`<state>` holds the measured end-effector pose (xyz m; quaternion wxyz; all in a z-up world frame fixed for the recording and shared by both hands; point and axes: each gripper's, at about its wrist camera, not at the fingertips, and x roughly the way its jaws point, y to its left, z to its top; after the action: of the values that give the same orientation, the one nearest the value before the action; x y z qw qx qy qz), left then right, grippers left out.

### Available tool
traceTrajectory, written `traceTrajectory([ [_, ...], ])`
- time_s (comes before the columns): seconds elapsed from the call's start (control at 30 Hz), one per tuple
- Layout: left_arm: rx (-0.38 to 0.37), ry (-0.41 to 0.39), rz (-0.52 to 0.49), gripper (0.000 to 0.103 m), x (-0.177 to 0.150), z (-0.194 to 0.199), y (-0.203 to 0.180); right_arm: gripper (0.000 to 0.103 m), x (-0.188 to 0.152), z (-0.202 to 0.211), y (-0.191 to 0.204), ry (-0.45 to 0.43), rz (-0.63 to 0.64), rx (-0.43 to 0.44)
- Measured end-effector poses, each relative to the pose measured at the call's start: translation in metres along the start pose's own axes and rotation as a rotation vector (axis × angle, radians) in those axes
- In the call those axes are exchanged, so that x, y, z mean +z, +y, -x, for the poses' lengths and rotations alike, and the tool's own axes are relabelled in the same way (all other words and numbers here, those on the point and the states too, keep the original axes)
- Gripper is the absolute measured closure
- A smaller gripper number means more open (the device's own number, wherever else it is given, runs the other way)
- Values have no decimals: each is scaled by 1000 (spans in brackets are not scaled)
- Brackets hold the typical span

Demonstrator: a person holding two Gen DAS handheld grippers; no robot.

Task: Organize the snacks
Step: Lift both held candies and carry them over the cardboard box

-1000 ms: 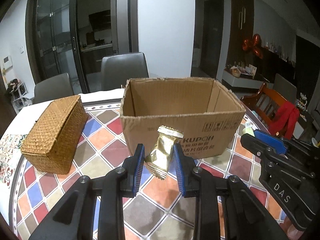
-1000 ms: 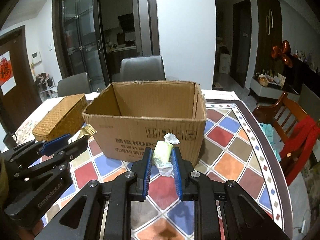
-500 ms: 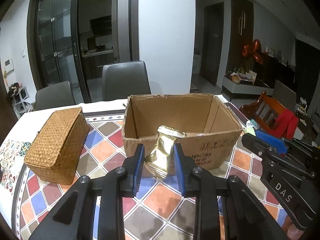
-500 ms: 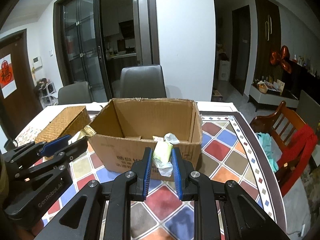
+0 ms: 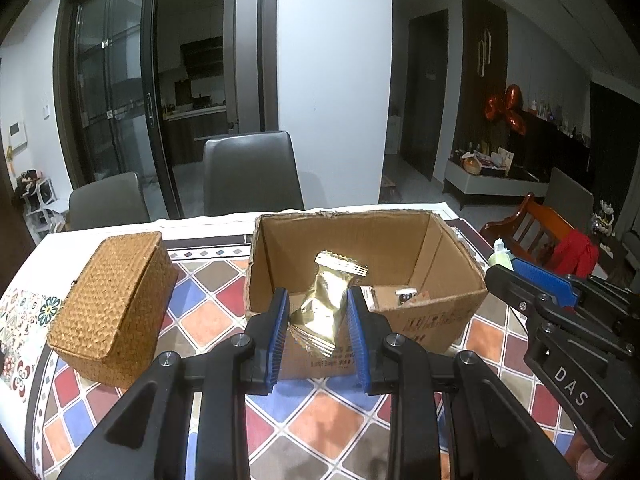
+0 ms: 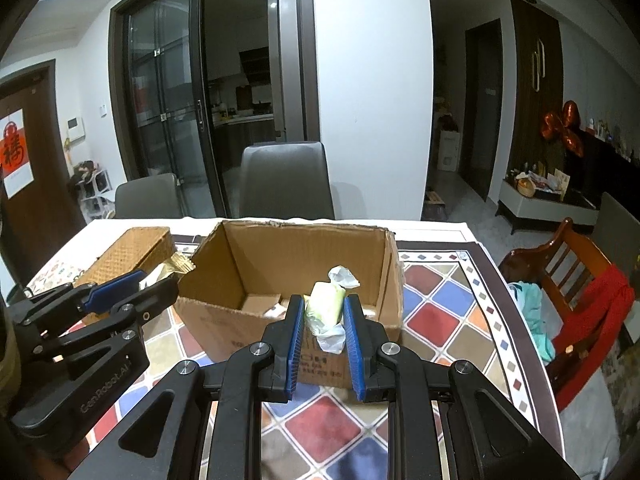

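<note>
My left gripper (image 5: 318,312) is shut on a gold foil snack packet (image 5: 326,304) and holds it above the near wall of an open cardboard box (image 5: 440,236). My right gripper (image 6: 323,314) is shut on a pale green wrapped snack (image 6: 326,306) and holds it above the box's (image 6: 288,248) near wall, toward its right side. Several small packets lie on the box floor. Each gripper shows at the edge of the other's view: the right one (image 5: 532,284) and the left one (image 6: 132,284).
A woven wicker box (image 5: 112,292) with its lid on stands left of the cardboard box on the tiled-pattern table (image 5: 208,316). Grey chairs (image 5: 250,176) stand behind the table. A wooden chair with red cloth (image 6: 576,280) is at the right.
Both grippers have risen and moved forward with their snacks. The view now looks down into the box, where before only its front wall faced me.
</note>
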<state>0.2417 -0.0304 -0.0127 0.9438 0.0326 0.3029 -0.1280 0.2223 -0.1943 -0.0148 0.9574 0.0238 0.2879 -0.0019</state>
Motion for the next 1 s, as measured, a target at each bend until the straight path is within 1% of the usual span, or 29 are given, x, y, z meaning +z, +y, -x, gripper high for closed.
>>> traceTrajectory([
  [0.33,-11,6,-2,73,14,-20,0,81,9,-19,-5,1,-4,-7],
  [0.83,-11,23,0,73,21,-47,4,81,19,-51,-7,17,0,0],
  [1.0,-10,28,0,73,23,-56,6,81,18,-62,-7,27,1,2],
])
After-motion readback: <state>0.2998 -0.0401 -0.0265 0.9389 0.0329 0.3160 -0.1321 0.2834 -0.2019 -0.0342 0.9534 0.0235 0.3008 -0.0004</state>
